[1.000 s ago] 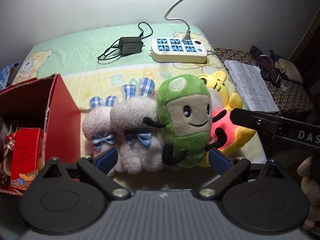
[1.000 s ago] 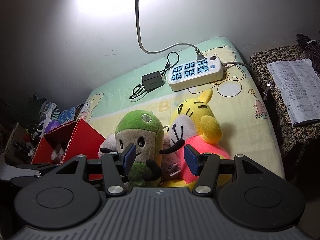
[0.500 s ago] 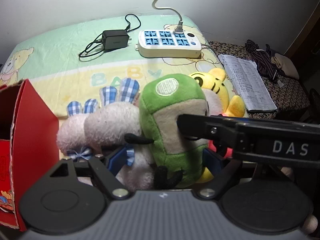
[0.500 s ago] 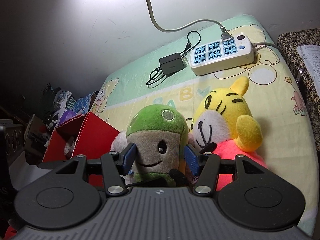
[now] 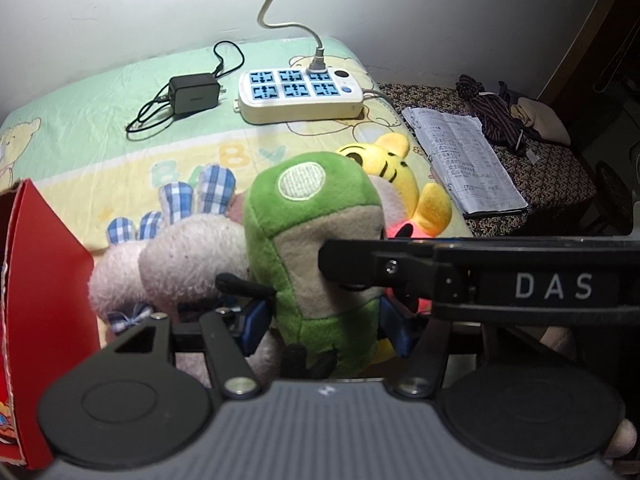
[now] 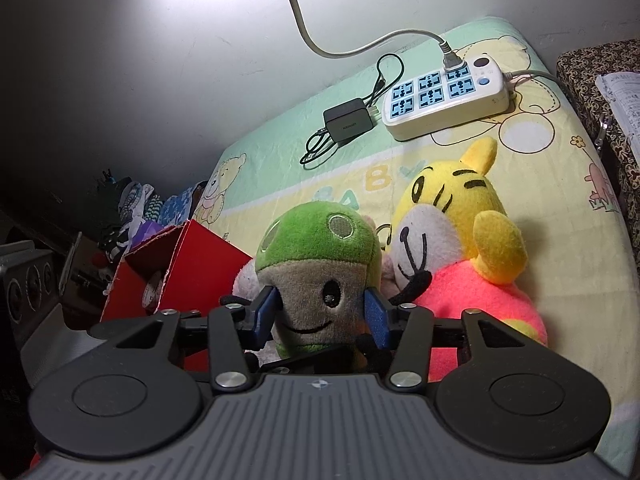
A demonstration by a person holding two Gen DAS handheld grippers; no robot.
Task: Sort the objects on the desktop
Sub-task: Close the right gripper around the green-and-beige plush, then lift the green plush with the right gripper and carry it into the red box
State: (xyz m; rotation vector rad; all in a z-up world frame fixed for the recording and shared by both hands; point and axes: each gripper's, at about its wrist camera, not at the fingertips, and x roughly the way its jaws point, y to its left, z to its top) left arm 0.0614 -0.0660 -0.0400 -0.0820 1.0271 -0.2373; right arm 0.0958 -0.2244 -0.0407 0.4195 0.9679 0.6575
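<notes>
Pastel bear-print sheet (image 5: 100, 152) covering the bed; pale wall behind, glare overhead. Green plush (image 6: 320, 268) is standing beside the yellow tiger plush (image 6: 460, 248). Right gripper (image 6: 320, 314) jaws are pinching its face; left gripper (image 5: 324, 322) jaws are bracketing its body, contact unclear. Right gripper's bar is hiding the face in the left view.
</notes>
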